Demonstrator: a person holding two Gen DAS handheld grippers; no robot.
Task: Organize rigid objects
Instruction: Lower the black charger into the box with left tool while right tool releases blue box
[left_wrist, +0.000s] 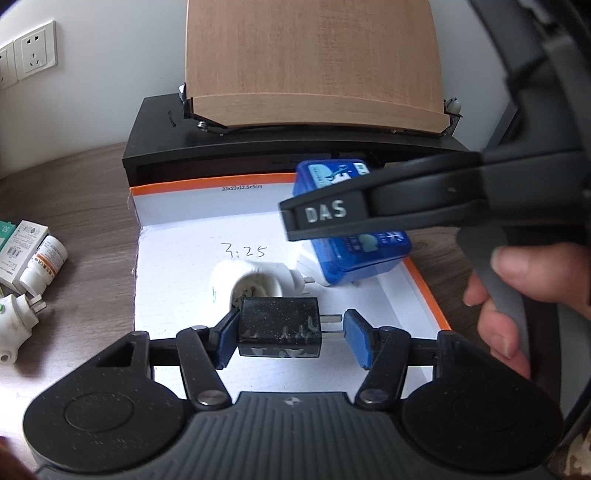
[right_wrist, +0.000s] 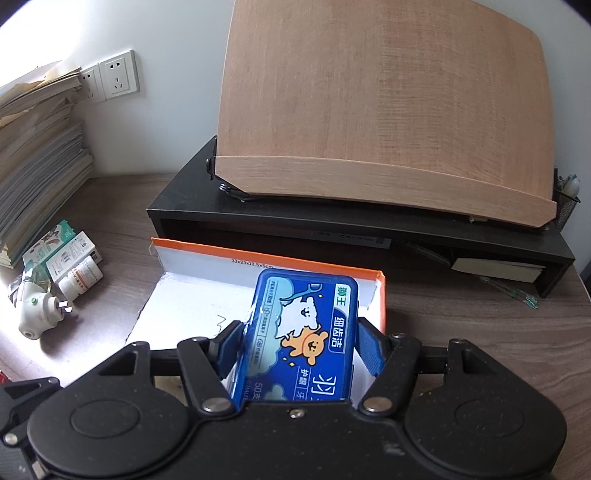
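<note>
1. Your left gripper (left_wrist: 291, 334) is clamped on the black charger (left_wrist: 279, 326): the left pad presses its flat end and the right pad meets its prong tips, so the grip runs along its length. That hold is thin on the prong side; I judge it could twist if you jolt it.
2. The charger hangs over the white floor of the orange-edged box (left_wrist: 177, 258), just in front of the white plug adapter (left_wrist: 251, 280) already lying inside. Set it down beside that adapter, not on top.
3. Your right gripper (right_wrist: 299, 350) is closed across the width of the blue floss case (right_wrist: 303, 332), lid facing the camera, so the long case reaches forward past the pads.
4. In the left view the case hangs tilted above the box's far right corner, clear of the charger.
5. Still outside, on the desk to the left: a second white adapter (left_wrist: 16, 325), a small bottle (left_wrist: 42, 266) and medicine cartons (left_wrist: 22, 247).
</note>
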